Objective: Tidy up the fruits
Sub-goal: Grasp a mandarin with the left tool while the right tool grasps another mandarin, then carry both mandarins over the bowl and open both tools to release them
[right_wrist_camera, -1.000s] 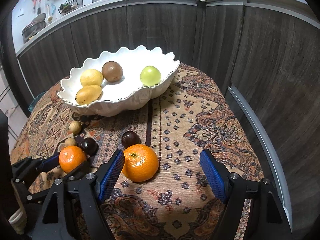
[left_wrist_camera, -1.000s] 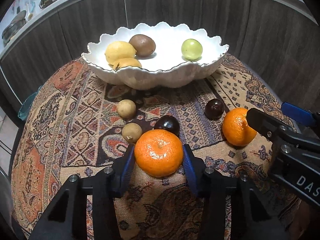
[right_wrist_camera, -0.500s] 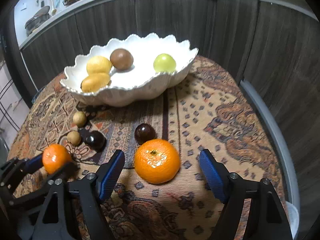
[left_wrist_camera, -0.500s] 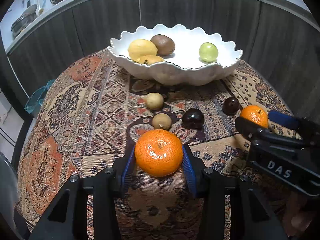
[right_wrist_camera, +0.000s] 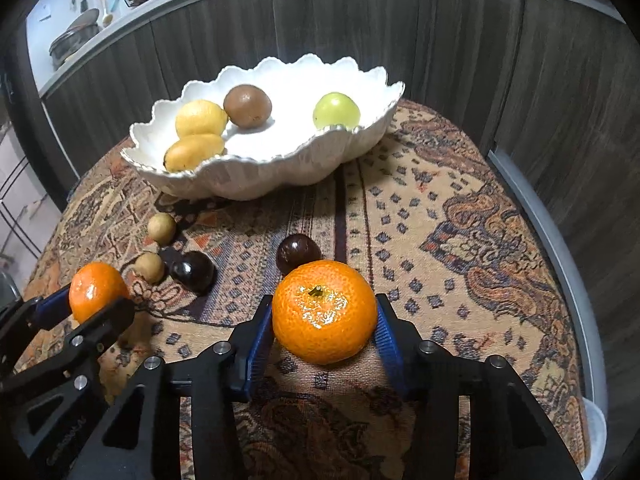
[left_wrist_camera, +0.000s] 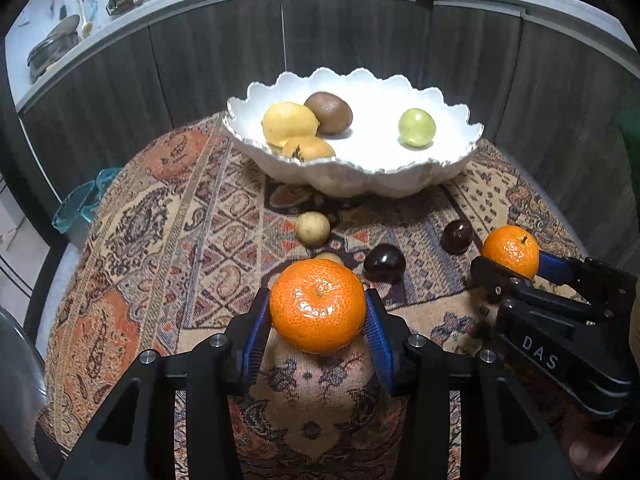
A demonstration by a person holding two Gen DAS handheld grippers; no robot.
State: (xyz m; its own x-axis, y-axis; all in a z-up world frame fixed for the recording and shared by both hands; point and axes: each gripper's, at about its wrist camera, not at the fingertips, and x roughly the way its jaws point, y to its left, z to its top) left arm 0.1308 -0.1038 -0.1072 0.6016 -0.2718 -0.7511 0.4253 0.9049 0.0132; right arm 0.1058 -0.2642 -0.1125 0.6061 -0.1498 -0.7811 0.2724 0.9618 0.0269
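My left gripper [left_wrist_camera: 317, 314] is shut on an orange [left_wrist_camera: 318, 305] and holds it above the patterned cloth. My right gripper [right_wrist_camera: 323, 326] is shut on a second orange [right_wrist_camera: 324, 311]. Each gripper with its orange also shows in the other view, the right one [left_wrist_camera: 510, 251] and the left one [right_wrist_camera: 96, 289]. A white scalloped bowl [left_wrist_camera: 360, 178] at the back holds a lemon [left_wrist_camera: 289, 122], a yellow fruit [left_wrist_camera: 308, 148], a brown kiwi [left_wrist_camera: 329, 113] and a green fruit [left_wrist_camera: 417, 127].
On the cloth between bowl and grippers lie two dark plums [left_wrist_camera: 385, 262] [left_wrist_camera: 457, 236] and two small tan fruits [right_wrist_camera: 161, 228] [right_wrist_camera: 149, 266]. Dark cabinet fronts stand behind the round table. The table edge [right_wrist_camera: 560, 264] runs close on the right.
My right gripper has closed on the second orange, which was lying between its open fingers. Both grippers have risen and drawn back, so the bowl looks farther away.
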